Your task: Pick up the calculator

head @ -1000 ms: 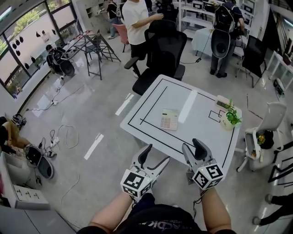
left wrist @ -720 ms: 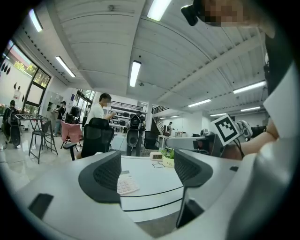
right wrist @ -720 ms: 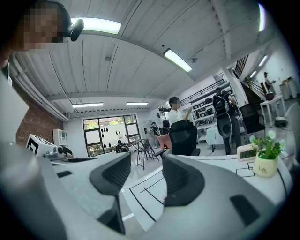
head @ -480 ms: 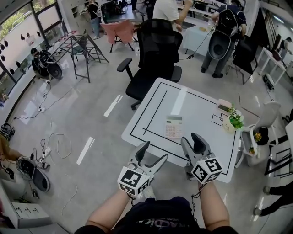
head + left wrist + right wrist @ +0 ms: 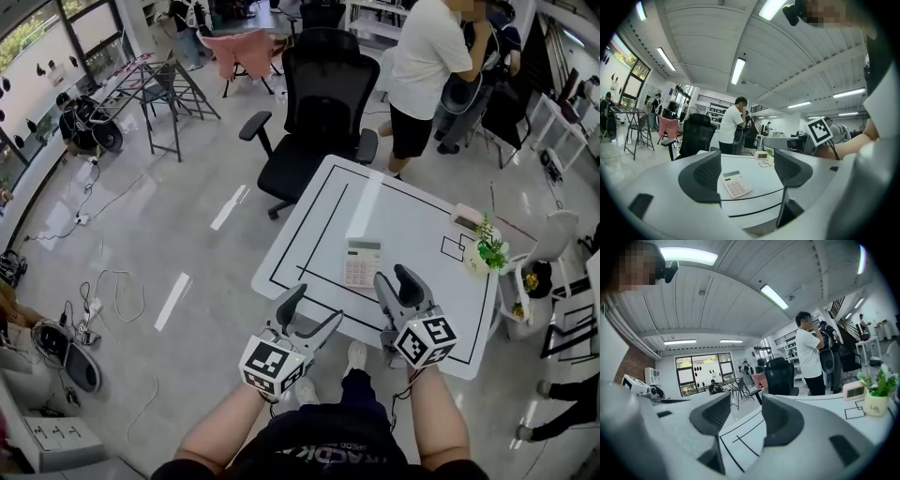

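A pale calculator (image 5: pixel 362 262) with pink keys lies flat on the white table (image 5: pixel 412 225), inside the black-lined rectangle. In the left gripper view the calculator (image 5: pixel 736 183) shows between the jaws, some way ahead. My left gripper (image 5: pixel 311 315) hangs open just off the table's near edge, nothing in it. My right gripper (image 5: pixel 397 284) is open over the near edge, to the right of the calculator and short of it. The left gripper (image 5: pixel 746 172) and right gripper (image 5: pixel 743 416) both show a clear gap between their jaws.
A small potted plant (image 5: pixel 487 251) and a small digital clock (image 5: pixel 466 217) stand at the table's far right. A black office chair (image 5: pixel 322 112) is behind the table, with a person in a white shirt (image 5: pixel 424 75) beside it. A white chair (image 5: pixel 544 272) stands right. Cables lie on the floor left.
The view has shifted forward toward the table. Both grippers sit slightly closer to the calculator. The person in the white shirt has walked from the back left to behind the table.
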A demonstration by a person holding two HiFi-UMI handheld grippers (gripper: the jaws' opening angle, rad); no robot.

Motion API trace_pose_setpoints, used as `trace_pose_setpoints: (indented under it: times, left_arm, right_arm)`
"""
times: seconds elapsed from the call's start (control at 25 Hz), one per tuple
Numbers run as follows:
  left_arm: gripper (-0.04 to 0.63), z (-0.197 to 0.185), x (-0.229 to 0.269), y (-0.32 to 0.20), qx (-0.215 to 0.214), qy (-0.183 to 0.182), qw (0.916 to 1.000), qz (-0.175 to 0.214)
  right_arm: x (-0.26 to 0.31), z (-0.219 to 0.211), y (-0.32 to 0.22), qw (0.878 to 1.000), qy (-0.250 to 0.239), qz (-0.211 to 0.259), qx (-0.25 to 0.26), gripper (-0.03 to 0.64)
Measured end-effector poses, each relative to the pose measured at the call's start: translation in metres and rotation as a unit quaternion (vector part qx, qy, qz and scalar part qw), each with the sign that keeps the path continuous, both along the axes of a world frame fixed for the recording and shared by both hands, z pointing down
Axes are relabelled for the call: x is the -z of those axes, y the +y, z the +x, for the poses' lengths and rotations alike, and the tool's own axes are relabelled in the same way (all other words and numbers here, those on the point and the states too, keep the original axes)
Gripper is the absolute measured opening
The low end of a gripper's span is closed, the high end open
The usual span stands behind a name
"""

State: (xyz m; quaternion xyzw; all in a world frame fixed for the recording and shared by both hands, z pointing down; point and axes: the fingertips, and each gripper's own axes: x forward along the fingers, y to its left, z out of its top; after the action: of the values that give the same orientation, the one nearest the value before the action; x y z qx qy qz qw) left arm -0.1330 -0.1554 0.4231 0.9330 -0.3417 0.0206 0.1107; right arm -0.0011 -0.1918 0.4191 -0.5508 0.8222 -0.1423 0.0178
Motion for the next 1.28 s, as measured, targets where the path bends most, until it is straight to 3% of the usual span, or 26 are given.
trace_pose_setpoints:
  times: [0.6,1.28]
  left_arm:
    - [0.341,0.038,-0.032,-0.066,0.039,-0.014,0.9982,-0.044]
    - [0.341,0.090,-0.087,-0.104,0.051,-0.037,0.9918,-0.111]
  right_arm:
    - [-0.074,0.052,-0.074,0.997,-0.015,-0.075,0.034,0.196]
    - [-0.176,0.082,-0.134,0.979,-0.035,-0.178,0.091,0.195]
